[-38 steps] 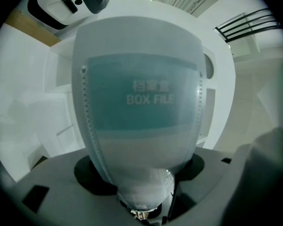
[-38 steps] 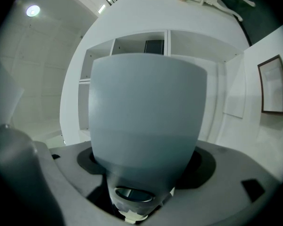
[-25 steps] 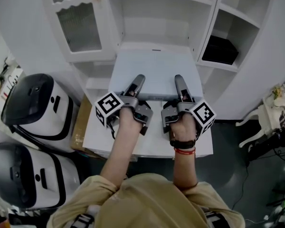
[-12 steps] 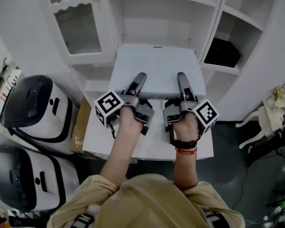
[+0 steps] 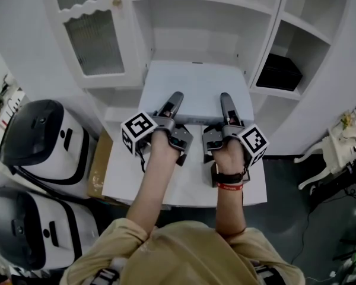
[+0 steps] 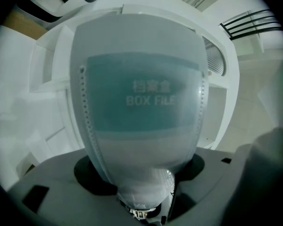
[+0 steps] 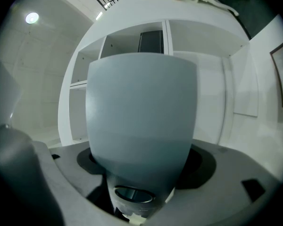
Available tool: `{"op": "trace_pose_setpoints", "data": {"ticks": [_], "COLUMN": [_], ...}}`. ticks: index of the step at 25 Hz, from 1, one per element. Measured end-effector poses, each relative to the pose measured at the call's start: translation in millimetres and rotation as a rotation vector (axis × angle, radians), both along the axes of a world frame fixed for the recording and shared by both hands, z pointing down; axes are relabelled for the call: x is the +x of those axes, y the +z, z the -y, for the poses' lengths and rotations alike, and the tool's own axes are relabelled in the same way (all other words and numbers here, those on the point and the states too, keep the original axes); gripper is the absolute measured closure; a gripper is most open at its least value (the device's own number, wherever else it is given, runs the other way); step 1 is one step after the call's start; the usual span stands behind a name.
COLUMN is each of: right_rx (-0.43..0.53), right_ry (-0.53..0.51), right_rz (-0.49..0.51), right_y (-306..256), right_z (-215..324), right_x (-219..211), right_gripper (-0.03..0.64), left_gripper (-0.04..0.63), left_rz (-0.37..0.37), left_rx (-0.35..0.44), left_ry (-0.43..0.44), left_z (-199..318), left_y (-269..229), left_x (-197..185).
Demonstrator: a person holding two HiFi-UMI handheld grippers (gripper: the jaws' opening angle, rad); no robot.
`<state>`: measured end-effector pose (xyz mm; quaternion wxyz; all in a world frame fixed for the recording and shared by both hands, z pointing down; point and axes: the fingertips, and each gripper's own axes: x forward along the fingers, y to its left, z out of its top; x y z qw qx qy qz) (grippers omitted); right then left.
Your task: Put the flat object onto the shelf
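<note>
The flat object is a pale grey box file [image 5: 196, 88], held level over the white table [image 5: 127, 177] in front of the shelf unit's open middle compartment [image 5: 196, 34]. My left gripper [image 5: 174, 101] is shut on its near edge left of centre, the upper jaw lying on the lid. My right gripper [image 5: 225, 103] is shut on the same edge right of centre. In the left gripper view the box file [image 6: 139, 107] runs out from between the jaws, its teal label reading "BOX FILE". The right gripper view shows the plain grey box file [image 7: 141, 117] pointing at the shelf.
The white shelf unit has a glazed door [image 5: 95, 40] at left and a black box [image 5: 279, 71] in the right compartment. Two white-and-black machines [image 5: 35, 135] stand on the floor at left beside cardboard [image 5: 98, 165]. A white chair [image 5: 338, 153] is at right.
Both grippers keep their hold on the box file. The head view has shifted slightly; the file's place before the shelf looks much the same.
</note>
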<state>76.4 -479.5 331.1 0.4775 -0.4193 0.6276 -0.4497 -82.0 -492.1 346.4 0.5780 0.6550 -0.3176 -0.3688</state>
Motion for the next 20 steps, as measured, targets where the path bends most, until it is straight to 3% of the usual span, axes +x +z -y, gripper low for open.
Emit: {"op": "trace_pose_setpoints", "data": {"ticks": [20], "right_rx": [-0.020], "right_ry": [-0.050], "right_rz": [0.004], "right_y": [1], "right_z": [74], "right_x": [-1], "right_gripper": [0.239], "left_gripper": [0.269], "left_rz": [-0.006], "left_rx": [-0.006], "left_ry": [-0.023], "left_z": [70], "left_y": [-1], "left_x": [2]}}
